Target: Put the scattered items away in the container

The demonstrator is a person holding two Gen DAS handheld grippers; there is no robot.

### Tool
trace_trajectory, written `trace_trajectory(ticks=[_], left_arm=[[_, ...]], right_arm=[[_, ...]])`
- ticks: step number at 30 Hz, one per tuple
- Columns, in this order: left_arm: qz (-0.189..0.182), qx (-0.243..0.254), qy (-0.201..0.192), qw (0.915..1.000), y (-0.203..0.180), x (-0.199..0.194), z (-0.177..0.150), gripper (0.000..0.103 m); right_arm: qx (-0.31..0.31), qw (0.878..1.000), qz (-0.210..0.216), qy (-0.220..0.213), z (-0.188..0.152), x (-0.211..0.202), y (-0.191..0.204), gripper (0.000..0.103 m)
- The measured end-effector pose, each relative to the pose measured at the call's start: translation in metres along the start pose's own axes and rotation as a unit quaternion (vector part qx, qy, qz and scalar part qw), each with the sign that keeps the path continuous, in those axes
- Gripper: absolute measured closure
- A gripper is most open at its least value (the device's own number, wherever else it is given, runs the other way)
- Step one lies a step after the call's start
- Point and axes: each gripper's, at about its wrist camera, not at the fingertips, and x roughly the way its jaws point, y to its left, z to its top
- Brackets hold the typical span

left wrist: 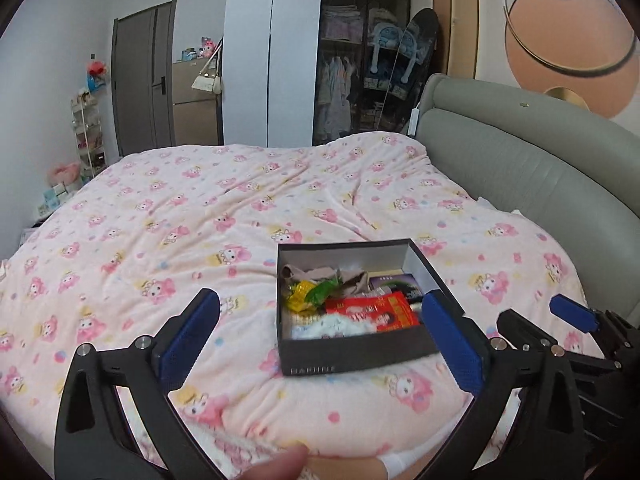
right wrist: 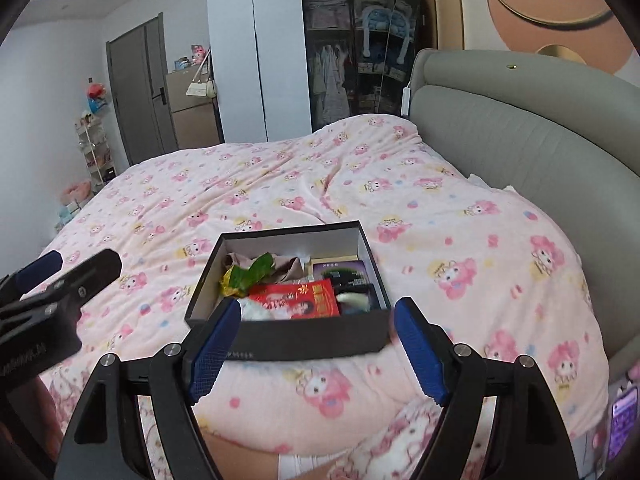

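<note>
A black open box (left wrist: 356, 354) (right wrist: 312, 344) sits on the pink patterned bed cover. Inside lie a red packet (left wrist: 372, 312) (right wrist: 298, 298), yellow and green wrappers (left wrist: 310, 294) (right wrist: 244, 276), a purple box (left wrist: 396, 284) (right wrist: 344, 272), beige cloth and a white fluffy item. My left gripper (left wrist: 320, 332) is open above the near side of the bed, empty, the box showing between its blue pads. My right gripper (right wrist: 318, 340) is open and empty too, just before the box's near wall. Each gripper shows in the other's view: the right gripper (left wrist: 572, 316), the left gripper (right wrist: 68, 276).
The bed cover (left wrist: 200, 220) spreads wide to the left and behind the box. A grey padded headboard (left wrist: 520, 160) bounds the right side. Wardrobe (left wrist: 320, 60), door and a small shelf stand beyond the bed. A person's fingertip (left wrist: 276, 466) and a patterned sleeve (right wrist: 400, 440) show at the bottom.
</note>
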Motion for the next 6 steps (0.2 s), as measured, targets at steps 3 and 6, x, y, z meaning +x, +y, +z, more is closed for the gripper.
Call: trace_trajectory(ticks=[3, 6], left_arm=[[0.009, -0.001, -0.004, 1.0, -0.001, -0.013, -0.009, 0.001], [0.013, 0.002, -0.01, 0.9999, -0.002, -0.022, -0.012, 0.001]], right_arm=[[-0.005, 1.0, 0.0, -0.009, -0.007, -0.012, 0.002, 0.026], [-0.013, 1.0, 0.0, -0.011, -0.012, -0.017, 0.005, 0.025]])
